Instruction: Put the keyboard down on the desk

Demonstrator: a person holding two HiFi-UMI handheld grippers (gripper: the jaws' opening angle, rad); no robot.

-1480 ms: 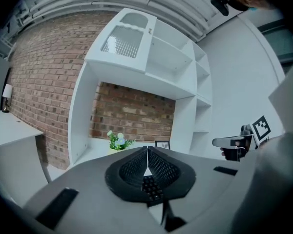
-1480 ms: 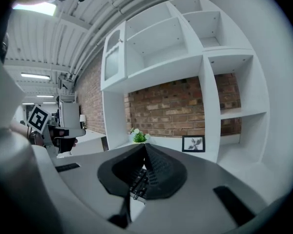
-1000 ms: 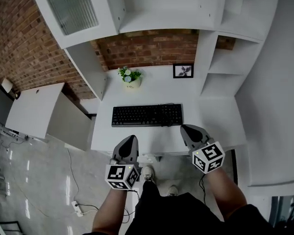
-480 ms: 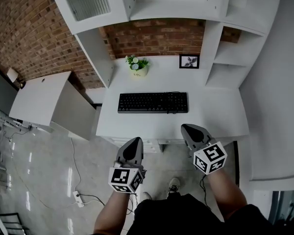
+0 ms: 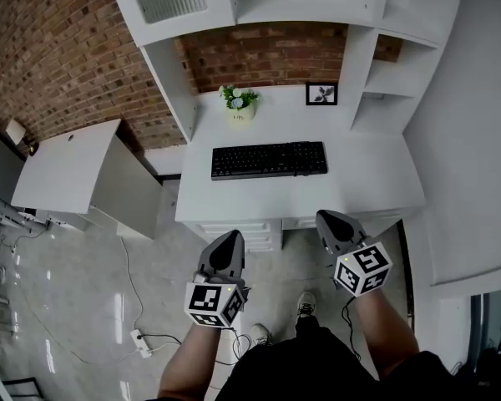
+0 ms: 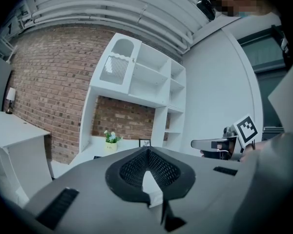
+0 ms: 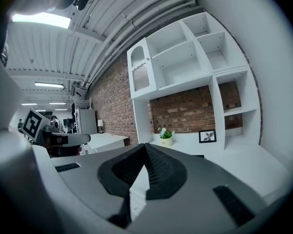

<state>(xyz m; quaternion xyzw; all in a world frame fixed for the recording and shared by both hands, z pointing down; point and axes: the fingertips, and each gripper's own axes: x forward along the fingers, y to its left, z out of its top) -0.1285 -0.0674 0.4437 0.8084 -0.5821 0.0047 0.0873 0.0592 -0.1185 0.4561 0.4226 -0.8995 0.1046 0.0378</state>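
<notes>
A black keyboard lies flat on the white desk, in the head view's upper middle. My left gripper hangs over the floor in front of the desk's front edge, its jaws shut on nothing. At about the same distance from the desk, my right gripper is also shut and empty. Both point toward the desk and stand well apart from the keyboard. In the left gripper view the right gripper shows at the right; in the right gripper view the left gripper shows at the left.
A small potted plant and a framed picture stand at the desk's back, against the brick wall. White shelves rise above and to the right. A lower white side table is at the left. A power strip and cable lie on the floor.
The desk and keyboard have shifted farther away in the head view as I stepped back. Both grippers, earlier over the desk's front edge, now hang over the floor, still shut.
</notes>
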